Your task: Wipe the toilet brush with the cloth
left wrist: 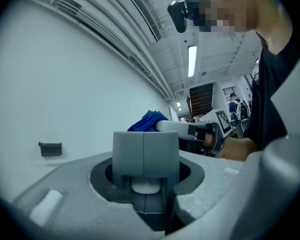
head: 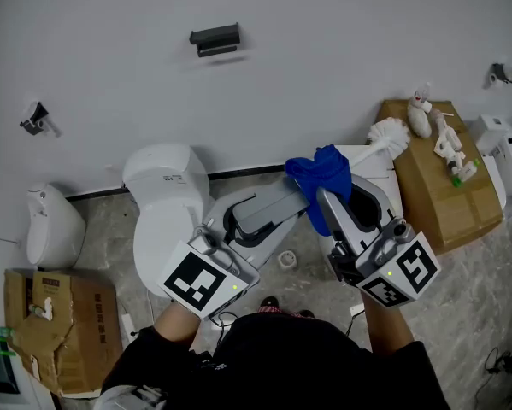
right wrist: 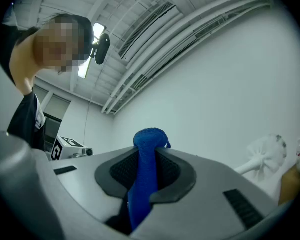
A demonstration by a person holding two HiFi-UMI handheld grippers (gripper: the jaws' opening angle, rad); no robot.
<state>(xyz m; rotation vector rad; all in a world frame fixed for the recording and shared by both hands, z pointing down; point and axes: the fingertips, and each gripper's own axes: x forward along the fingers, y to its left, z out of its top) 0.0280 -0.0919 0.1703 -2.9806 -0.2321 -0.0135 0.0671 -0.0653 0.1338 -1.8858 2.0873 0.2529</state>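
Blue cloth (head: 322, 171) sits bunched at the tips of the right gripper (head: 328, 199), covering the toilet brush (head: 389, 136) handle; its white bristle head reaches a cardboard box (head: 439, 195). Left gripper (head: 291, 199) fingers meet the cloth, beside a white toilet (head: 163, 199)

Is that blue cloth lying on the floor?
No, the blue cloth is pinched between the jaws of the right gripper, off the floor.
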